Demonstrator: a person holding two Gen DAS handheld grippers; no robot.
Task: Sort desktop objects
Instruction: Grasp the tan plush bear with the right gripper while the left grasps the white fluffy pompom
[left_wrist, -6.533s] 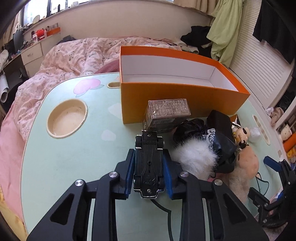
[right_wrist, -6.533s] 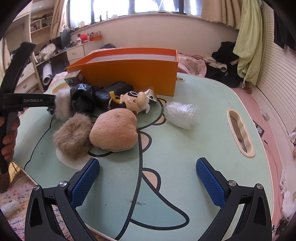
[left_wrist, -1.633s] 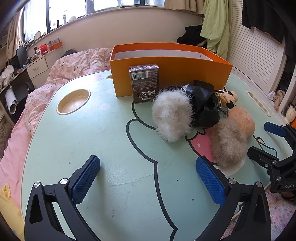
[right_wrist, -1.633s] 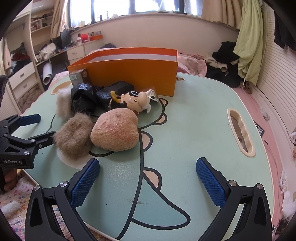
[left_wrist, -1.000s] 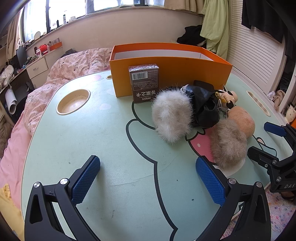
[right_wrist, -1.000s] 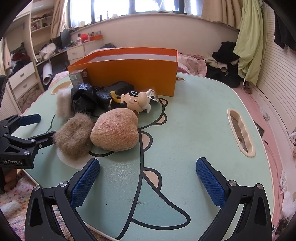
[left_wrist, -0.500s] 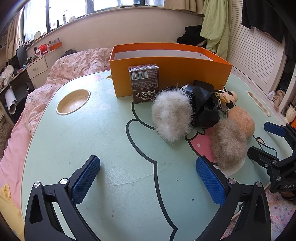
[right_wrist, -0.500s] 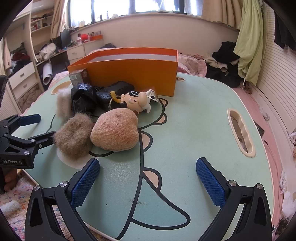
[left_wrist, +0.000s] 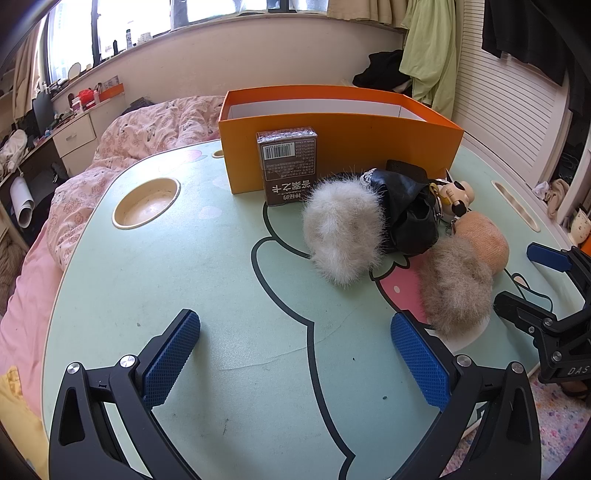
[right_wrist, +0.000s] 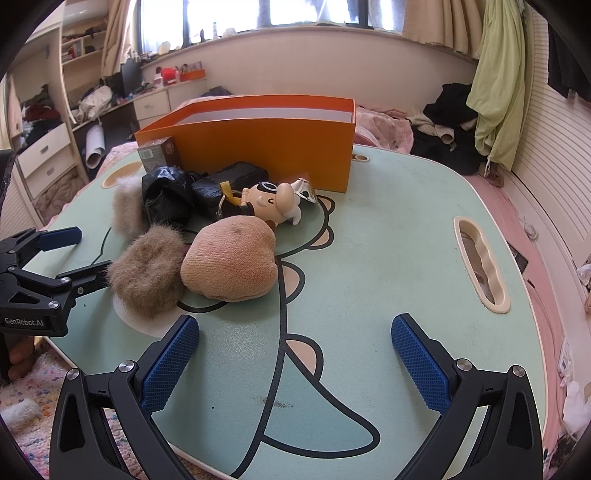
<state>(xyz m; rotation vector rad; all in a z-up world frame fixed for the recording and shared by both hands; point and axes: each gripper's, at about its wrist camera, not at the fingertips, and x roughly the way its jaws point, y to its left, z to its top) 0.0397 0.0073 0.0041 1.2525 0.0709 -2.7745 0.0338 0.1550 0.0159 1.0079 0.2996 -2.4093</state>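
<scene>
An orange box stands at the back of the pale green table; it also shows in the right wrist view. A brown carton leans against its front. Before it lie a white fur puff, a black bag, a cartoon keychain figure, a tan plush and a brown fur puff. My left gripper is open and empty, short of the pile. My right gripper is open and empty, near the table's front.
A round cup recess is set in the table's left side, a slot handle in its right side. A bed with a pink quilt lies behind the table. Clothes hang at the right.
Over 6.5 s the left gripper let go of the black toy car and drew back; the car and a clear plastic wad are gone from the table. Nothing moved in the last second.
</scene>
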